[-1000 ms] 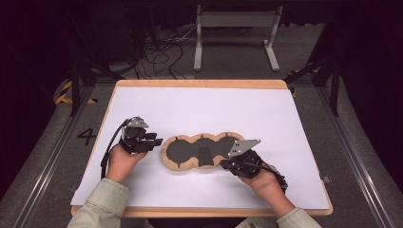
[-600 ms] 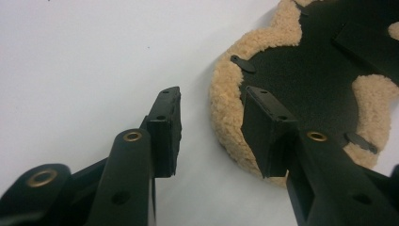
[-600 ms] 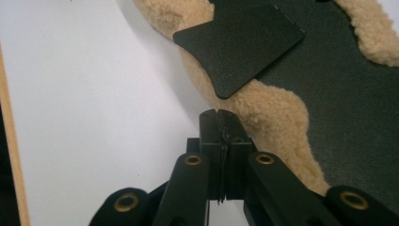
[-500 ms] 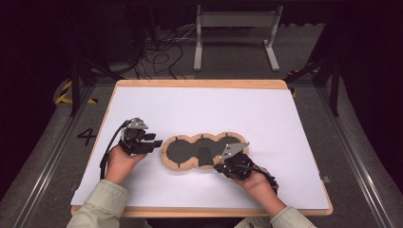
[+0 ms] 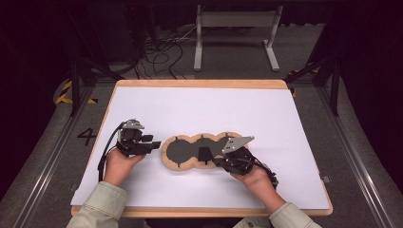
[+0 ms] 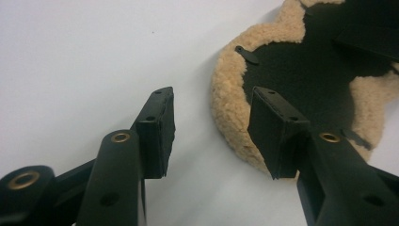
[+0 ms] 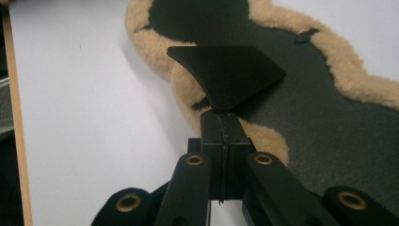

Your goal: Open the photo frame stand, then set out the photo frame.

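A lobed pad (image 5: 199, 150) with a tan fleece rim (image 6: 228, 101) and a black felt face (image 7: 329, 113) lies flat on the white table. My right gripper (image 5: 219, 161) comes in from the pad's right end and is shut on a black triangular flap (image 7: 228, 75) of the felt, holding it raised over the pad (image 7: 155, 52). My left gripper (image 5: 154, 144) rests at the pad's left end. Its jaws (image 6: 211, 101) have just been opening and stand apart over bare table, with nothing between them. The fleece rim lies just beyond its right-hand fingertip (image 6: 270, 127).
The white table sheet (image 5: 199, 109) has a wooden border (image 5: 199, 84). Bare sheet stretches behind and to both sides of the pad. Beyond the far edge are cables (image 5: 161, 57) and a grey metal stand (image 5: 235, 33) on the floor.
My right hand has shifted a little left toward the pad's middle, its gripper staying shut on the flap. The left hand has stayed in place.
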A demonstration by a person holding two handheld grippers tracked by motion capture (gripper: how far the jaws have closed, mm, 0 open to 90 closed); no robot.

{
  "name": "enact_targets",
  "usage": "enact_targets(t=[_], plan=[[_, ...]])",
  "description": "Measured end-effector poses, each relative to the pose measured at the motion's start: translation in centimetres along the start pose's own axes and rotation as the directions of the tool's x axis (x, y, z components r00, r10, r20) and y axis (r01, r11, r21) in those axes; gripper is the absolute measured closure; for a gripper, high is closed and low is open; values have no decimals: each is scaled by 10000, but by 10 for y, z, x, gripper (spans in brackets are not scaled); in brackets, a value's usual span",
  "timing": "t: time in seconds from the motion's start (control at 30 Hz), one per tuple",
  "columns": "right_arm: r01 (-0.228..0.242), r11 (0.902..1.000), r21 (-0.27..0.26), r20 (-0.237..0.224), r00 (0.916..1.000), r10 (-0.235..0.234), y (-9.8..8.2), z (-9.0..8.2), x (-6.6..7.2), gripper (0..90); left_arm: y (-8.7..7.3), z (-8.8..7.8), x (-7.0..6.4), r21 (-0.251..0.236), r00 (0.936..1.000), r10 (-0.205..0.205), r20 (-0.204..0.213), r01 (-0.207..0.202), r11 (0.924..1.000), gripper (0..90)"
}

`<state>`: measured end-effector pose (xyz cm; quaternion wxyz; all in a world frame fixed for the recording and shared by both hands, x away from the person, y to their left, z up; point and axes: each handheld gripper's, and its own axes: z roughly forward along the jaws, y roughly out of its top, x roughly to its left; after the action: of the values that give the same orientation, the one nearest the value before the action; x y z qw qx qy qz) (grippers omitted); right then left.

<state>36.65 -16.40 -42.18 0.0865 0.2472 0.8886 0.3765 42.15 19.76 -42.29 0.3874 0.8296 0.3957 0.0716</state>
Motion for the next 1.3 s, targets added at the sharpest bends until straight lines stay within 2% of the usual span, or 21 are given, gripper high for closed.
enact_targets(t=[0.17, 0.23, 0.33, 0.5, 0.67, 0.83, 0.87, 0.9, 0.93, 0.97, 1.0, 1.03, 1.3], plan=[[41, 9995, -327, 102, 9999, -38, 6, -2, -3, 900, -3, -2, -1, -152, 9999, -89, 74, 90, 9998, 504], [74, 9990, -443, 162, 9998, -67, 8, -3, -3, 900, -5, -3, -3, -126, 9995, -202, 222, 205, 9997, 499], [129, 9987, -497, 227, 9997, -118, 9, -3, -3, 900, -10, -4, -7, -384, 9992, -247, 313, 259, 9989, 491], [141, 9988, -474, 168, 9998, -133, 8, -4, -3, 900, -14, -7, -11, -368, 9989, -316, 353, 329, 9988, 481], [354, 9986, -404, 404, 9986, -338, 10, -16, -1, 900, -16, -11, -15, -536, 9981, -389, 468, 414, 9977, 467], [449, 9965, -706, 702, 9967, -399, 15, -32, -2, 898, -17, -14, -19, -569, 9976, -486, 501, 515, 9971, 458], [421, 9963, -750, 743, 9966, -365, 15, -34, -3, 891, -17, -15, -21, -622, 9973, -538, 502, 569, 9964, 458], [365, 9960, -810, 799, 9964, -300, 14, -37, -5, 879, -17, -15, -21, -644, 9977, -554, 399, 579, 9962, 453], [240, 9959, -871, 880, 9960, -163, 13, -40, -9, 868, -17, -16, -21, -694, 9976, -682, 119, 688, 9952, 440], [240, 9959, -871, 880, 9960, -163, 13, -40, -9, 868, -17, -16, -21, -694, 9976, -682, 119, 688, 9952, 437], [67, 9955, -949, 1017, 9948, 30, 10, -44, -14, 857, -16, -17, -21, -812, 9957, -924, 25, 923, 9924, 432], [-2, 9954, -958, 1049, 9944, 103, 10, -46, -15, 852, -16, -17, -20, -866, 9952, -972, -67, 963, 9916, 427], [-372, 9925, -1160, 1475, 9876, 543, 4, -56, -27, 782, -16, -16, -20, -871, 9943, -1070, -50, 1061, 9905, 418]])
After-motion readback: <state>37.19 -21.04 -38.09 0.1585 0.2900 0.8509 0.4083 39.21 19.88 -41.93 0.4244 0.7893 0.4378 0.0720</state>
